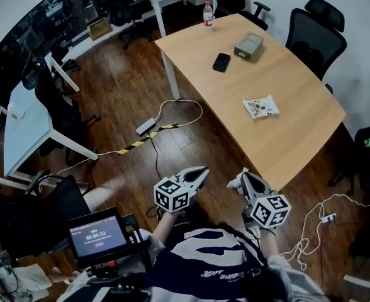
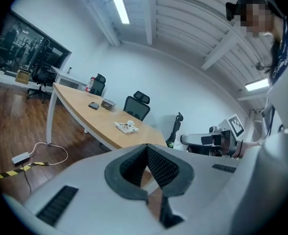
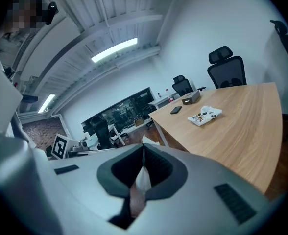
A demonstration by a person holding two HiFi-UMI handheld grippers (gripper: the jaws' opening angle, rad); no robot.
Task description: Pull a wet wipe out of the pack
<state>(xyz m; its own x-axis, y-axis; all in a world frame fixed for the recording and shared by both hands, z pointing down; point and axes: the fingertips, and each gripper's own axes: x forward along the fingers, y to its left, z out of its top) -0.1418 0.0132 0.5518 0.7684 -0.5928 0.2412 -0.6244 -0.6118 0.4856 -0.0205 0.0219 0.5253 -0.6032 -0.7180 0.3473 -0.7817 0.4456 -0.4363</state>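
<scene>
The wet wipe pack (image 1: 260, 107) lies flat on the wooden table (image 1: 298, 131), well ahead of both grippers; it also shows as a small white pack (image 2: 126, 127) in the left gripper view and as the same pack (image 3: 205, 115) in the right gripper view. My right gripper (image 1: 241, 176) hovers off the table's near corner, shut on a white wipe (image 3: 143, 177) whose edge sticks out past the tips (image 1: 235, 182). My left gripper (image 1: 204, 168) hangs beside it over the floor, jaws closed together with nothing between them (image 2: 147, 146).
On the table's far part lie a black phone (image 1: 221, 61), a grey box (image 1: 248, 45) and a bottle (image 1: 207, 14). Black office chairs (image 1: 314, 33) stand behind it. A power strip (image 1: 146, 126) and cables cross the wooden floor. A timer screen (image 1: 97, 236) sits at lower left.
</scene>
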